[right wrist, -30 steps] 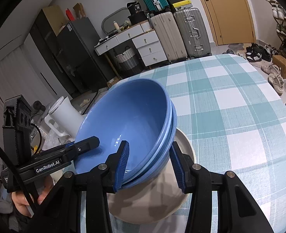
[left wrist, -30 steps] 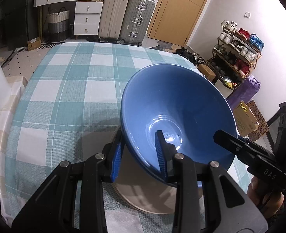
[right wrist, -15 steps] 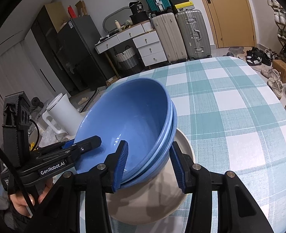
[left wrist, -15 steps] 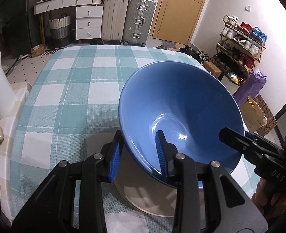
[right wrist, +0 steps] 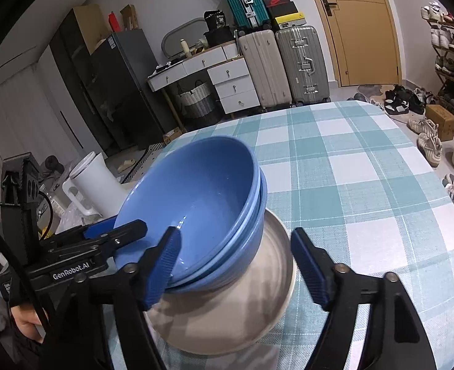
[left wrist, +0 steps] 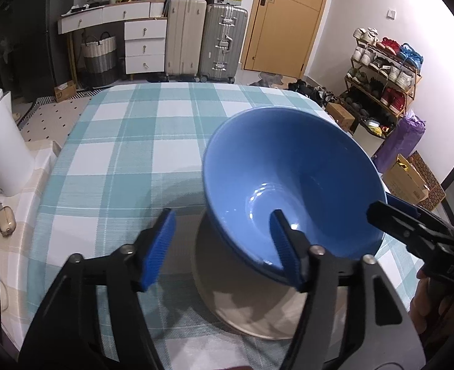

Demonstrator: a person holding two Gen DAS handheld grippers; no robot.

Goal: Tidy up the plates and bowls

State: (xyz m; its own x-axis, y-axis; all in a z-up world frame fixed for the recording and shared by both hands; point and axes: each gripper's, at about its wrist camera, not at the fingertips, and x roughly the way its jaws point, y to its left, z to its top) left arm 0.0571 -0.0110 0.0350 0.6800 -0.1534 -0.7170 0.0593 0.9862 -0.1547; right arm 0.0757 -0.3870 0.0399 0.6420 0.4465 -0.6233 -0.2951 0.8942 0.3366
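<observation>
Checked tablecloth point(left wrist: 140, 154): both grippers' jaws opening around stacked blue bowls point(right wrist: 202, 203) on plate point(right wrist: 273, 293).

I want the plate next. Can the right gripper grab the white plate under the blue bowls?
Probably not yet. The blue bowls sit on the white plate, and the right gripper, jaws opening, straddles their rim.

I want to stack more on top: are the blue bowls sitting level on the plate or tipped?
Tipped. The blue bowls lean on the beige plate, rims slanted, openings facing sideways.
</observation>
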